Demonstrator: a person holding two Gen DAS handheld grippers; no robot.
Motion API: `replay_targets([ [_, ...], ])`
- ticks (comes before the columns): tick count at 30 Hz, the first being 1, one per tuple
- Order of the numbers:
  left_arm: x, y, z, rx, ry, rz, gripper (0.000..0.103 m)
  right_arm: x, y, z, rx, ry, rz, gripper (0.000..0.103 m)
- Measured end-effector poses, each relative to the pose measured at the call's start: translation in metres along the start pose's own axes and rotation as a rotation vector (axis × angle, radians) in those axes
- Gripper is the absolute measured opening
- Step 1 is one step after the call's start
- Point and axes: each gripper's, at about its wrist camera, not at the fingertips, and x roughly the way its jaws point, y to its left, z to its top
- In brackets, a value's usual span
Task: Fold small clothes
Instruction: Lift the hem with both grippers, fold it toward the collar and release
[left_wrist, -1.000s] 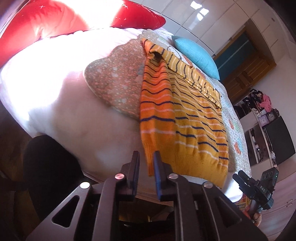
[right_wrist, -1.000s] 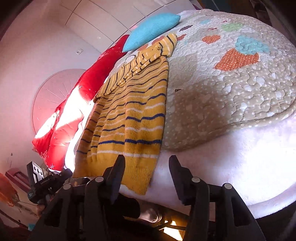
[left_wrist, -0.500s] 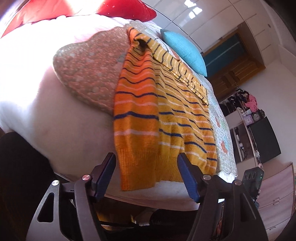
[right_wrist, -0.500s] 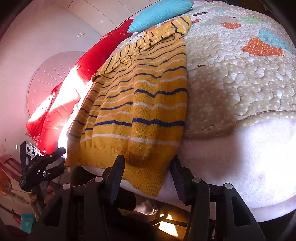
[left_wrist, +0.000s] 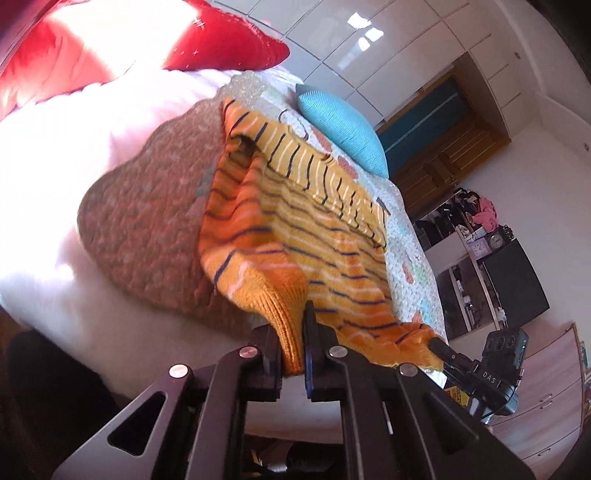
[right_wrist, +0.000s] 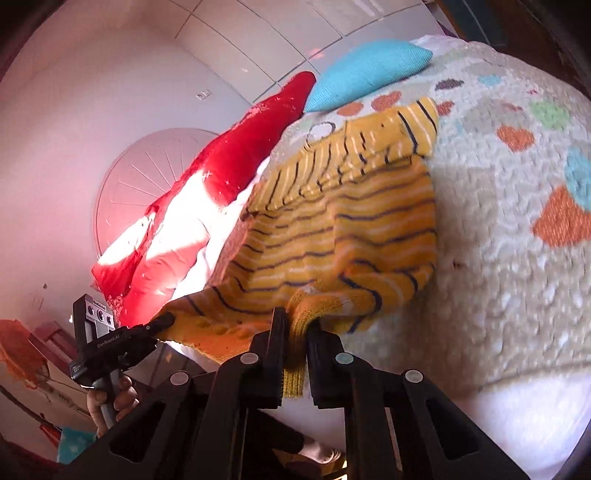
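Bed-draped sweater (left_wrist: 295, 236) hem pinched by both tongs (left_wrist: 291, 343) (right_wrist: 297, 343) (clamped tight).

Only two bits of text can be read - "DAS" is printed on the right gripper (left_wrist: 436, 345) body, and "GenRobot.AI" is printed on the left gripper (right_wrist: 162, 319) body.

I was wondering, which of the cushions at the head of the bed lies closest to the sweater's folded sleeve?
The turquoise cushion, just beyond the sleeve on the striped sweater; the red cushions lie off to the side.
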Motion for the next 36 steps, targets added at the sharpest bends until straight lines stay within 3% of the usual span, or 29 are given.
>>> replay_targets([
  [3, 0.021, -0.017, 0.051, 0.016, -0.025, -0.010, 0.008, 0.015, 0.007, 0.055, -0.040, -0.052, -0.017, 0.011],
  [7, 0.072, -0.042, 0.128, 0.055, -0.038, 0.049, 0.008, 0.058, 0.002, 0.129, -0.049, -0.063, -0.084, 0.011],
  [14, 0.191, -0.062, 0.230, 0.140, 0.010, 0.272, 0.008, 0.158, -0.038, 0.220, -0.022, 0.004, -0.276, 0.011],
  [18, 0.241, -0.045, 0.252, 0.101, 0.075, 0.334, 0.009, 0.196, -0.068, 0.244, 0.033, 0.048, -0.317, 0.011],
  [20, 0.251, -0.030, 0.257, 0.056, 0.087, 0.312, 0.011, 0.208, -0.083, 0.252, 0.072, 0.066, -0.306, 0.011],
  [22, 0.253, -0.017, 0.263, 0.007, 0.097, 0.249, 0.019, 0.220, -0.095, 0.260, 0.106, 0.087, -0.292, 0.012],
  [24, 0.246, -0.006, 0.270, -0.058, 0.066, 0.176, 0.047, 0.227, -0.109, 0.266, 0.163, 0.094, -0.274, 0.015],
  [26, 0.234, 0.003, 0.280, -0.119, 0.009, 0.139, 0.065, 0.232, -0.121, 0.271, 0.223, 0.089, -0.256, 0.025],
  [27, 0.229, 0.007, 0.285, -0.146, -0.014, 0.129, 0.070, 0.233, -0.126, 0.272, 0.247, 0.080, -0.257, 0.030],
  [29, 0.221, 0.016, 0.292, -0.187, -0.030, 0.117, 0.070, 0.231, -0.131, 0.274, 0.271, 0.042, -0.277, 0.052],
  [31, 0.215, 0.022, 0.296, -0.205, -0.026, 0.123, 0.070, 0.226, -0.136, 0.277, 0.291, 0.012, -0.313, 0.065],
  [36, 0.197, 0.018, 0.279, -0.103, 0.013, 0.206, 0.070, 0.195, -0.134, 0.279, 0.251, -0.013, -0.352, 0.065],
])
